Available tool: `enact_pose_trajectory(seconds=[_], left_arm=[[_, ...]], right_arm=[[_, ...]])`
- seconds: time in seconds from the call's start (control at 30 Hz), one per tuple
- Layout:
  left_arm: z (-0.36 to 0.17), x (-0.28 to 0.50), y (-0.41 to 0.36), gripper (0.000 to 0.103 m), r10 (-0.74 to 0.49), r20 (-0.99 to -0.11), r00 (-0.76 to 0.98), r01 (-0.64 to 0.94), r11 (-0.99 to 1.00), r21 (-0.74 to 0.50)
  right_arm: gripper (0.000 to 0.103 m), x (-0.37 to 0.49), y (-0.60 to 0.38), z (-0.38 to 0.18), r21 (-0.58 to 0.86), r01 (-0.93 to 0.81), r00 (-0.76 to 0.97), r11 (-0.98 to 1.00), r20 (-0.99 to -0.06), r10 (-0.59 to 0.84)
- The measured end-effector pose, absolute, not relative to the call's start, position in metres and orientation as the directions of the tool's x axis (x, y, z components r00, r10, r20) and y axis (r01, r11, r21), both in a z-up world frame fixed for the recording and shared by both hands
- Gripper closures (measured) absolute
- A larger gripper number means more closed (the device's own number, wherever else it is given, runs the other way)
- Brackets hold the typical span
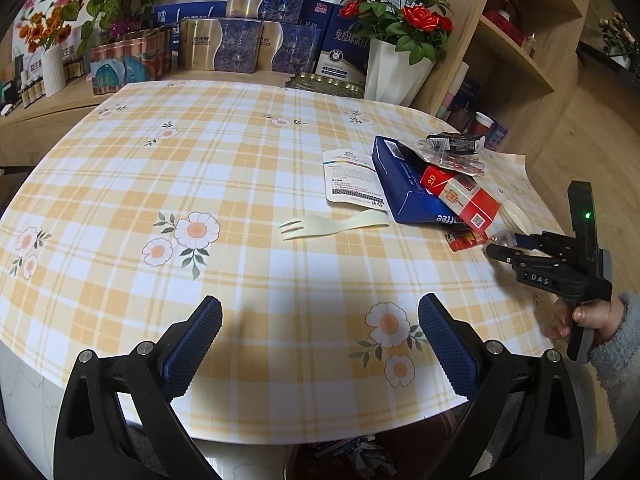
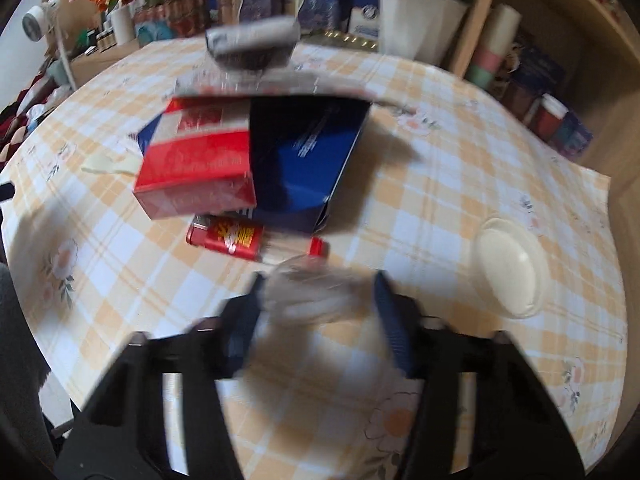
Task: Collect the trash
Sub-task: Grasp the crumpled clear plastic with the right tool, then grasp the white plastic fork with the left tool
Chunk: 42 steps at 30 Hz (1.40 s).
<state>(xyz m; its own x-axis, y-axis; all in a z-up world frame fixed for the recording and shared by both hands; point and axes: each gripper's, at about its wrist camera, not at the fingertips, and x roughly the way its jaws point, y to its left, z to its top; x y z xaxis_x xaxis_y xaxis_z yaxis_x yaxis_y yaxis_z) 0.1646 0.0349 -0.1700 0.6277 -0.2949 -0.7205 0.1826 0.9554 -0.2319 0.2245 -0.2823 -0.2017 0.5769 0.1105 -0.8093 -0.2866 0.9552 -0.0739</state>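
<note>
A pile of trash lies at the table's right: a blue box [image 1: 404, 188], a red cigarette pack [image 1: 460, 196], a black wrapper [image 1: 454, 142], a white pouch [image 1: 352, 176], a red lighter [image 1: 466, 240] and a pale plastic fork [image 1: 332, 226]. My left gripper [image 1: 320, 344] is open and empty over the near table edge. My right gripper [image 2: 320, 308] holds a crumpled clear wrapper [image 2: 316, 296] between its fingers, just in front of the lighter [image 2: 228, 236]; this view is blurred. The right gripper also shows in the left wrist view [image 1: 504, 246].
A white round lid [image 2: 508, 272] lies right of the right gripper. Gift boxes [image 1: 224, 44], a white vase of red roses [image 1: 396, 68] and a gold tray [image 1: 324, 84] stand behind the table. Wooden shelves [image 1: 516, 40] rise at right. A bin with trash [image 1: 344, 456] sits below the near edge.
</note>
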Motion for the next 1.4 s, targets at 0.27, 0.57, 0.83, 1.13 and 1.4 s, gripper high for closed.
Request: enact_pose_trajectory(seconds=[0.27,0.57,0.83,1.13,1.4], left_arm=[[-0.169,0.186,0.029,0.007,-0.288,-0.724,0.627,0.233,0.956,-0.178],[-0.181,0.237,-0.009,0.036,-0.257,-0.801,0.541,0.427,0.904,-0.002],[-0.189,0.267,-0.050,0.064,-0.277,-0.844,0.459,0.588,0.807,0.055],[-0.203,0.288,-0.064,0.068,-0.245,-0.872,0.424,0.642,0.761,0.099],[-0.205,0.300,-0.049,0.085,-0.319,-0.852,0.415,0.617,0.787,0.006]], right_arm=[[0.058,0.214,-0.308,-0.195,0.066,-0.194,0.652,0.979,-0.737,0.179],[0.058,0.214,-0.320,-0.196,0.119,-0.160,0.666,0.980,-0.720,0.196],[0.058,0.212,-0.320,-0.196,0.120,-0.170,0.671,0.978,-0.713,0.204],[0.059,0.214,-0.331,-0.196,0.166,-0.147,0.674,0.975,-0.705,0.222],[0.059,0.214,-0.330,-0.197,0.170,-0.146,0.673,0.975,-0.706,0.223]])
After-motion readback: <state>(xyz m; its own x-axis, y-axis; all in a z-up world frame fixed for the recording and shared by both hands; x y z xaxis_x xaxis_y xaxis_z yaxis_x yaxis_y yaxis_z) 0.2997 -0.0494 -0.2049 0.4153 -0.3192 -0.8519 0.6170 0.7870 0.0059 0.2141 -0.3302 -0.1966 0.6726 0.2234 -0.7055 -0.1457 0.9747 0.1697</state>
